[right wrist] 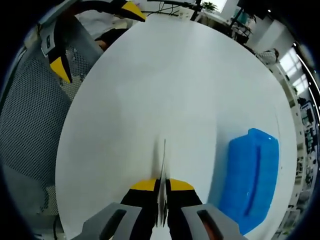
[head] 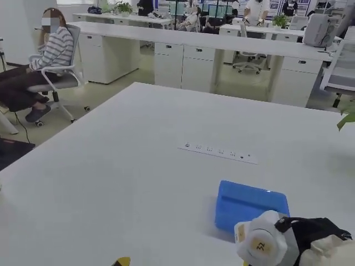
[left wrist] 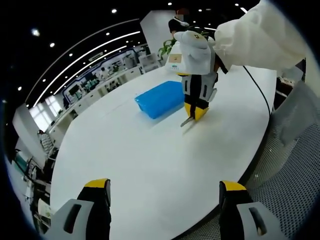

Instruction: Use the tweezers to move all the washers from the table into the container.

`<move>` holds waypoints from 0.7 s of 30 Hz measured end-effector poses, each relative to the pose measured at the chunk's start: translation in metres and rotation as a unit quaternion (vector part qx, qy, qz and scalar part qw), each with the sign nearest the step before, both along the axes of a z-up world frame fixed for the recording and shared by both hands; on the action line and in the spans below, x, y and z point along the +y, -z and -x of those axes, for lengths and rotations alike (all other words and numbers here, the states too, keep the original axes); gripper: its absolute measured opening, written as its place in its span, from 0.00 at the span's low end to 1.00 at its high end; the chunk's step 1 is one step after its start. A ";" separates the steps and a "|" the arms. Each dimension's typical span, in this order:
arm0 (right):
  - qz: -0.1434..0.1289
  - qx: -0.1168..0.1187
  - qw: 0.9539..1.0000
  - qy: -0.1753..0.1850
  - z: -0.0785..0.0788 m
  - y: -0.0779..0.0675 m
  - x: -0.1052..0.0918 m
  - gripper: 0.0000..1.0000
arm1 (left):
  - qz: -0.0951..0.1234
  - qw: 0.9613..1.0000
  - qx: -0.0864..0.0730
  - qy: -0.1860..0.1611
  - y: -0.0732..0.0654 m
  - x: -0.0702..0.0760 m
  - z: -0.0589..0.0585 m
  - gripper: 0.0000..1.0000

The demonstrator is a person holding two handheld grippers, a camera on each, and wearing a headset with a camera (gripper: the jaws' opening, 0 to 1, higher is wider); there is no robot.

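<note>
One table (head: 111, 183): white and broad, carrying everything listed below.
Seated person (head: 52, 55): on an office chair at far left, well apart from the table.
Container (head: 250, 205): blue, rectangular, resting on the table towards its right side, near the right gripper.
Left gripper (left wrist: 165, 185): jaws wide apart with nothing between them, over the table edge, well apart from the container.
Right gripper (right wrist: 161, 186): jaws clamped on the tweezers.
Socket strip (head: 217, 152): set into the tabletop beyond the container.
Tweezers (right wrist: 163, 165): thin metal, sticking out forward from the right jaws, tips near bare tabletop beside the container; contact with the table cannot be told.
</note>
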State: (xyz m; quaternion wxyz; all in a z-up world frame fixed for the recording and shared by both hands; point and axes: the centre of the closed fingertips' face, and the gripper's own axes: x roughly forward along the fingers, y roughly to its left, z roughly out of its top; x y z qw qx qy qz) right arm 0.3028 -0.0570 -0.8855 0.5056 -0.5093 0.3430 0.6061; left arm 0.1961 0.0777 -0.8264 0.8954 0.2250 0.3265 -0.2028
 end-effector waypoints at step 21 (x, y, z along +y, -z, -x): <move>0.014 0.007 1.000 0.003 0.000 0.000 0.000 0.04 | 0.001 1.000 -0.004 -0.001 -0.002 0.000 0.000 0.92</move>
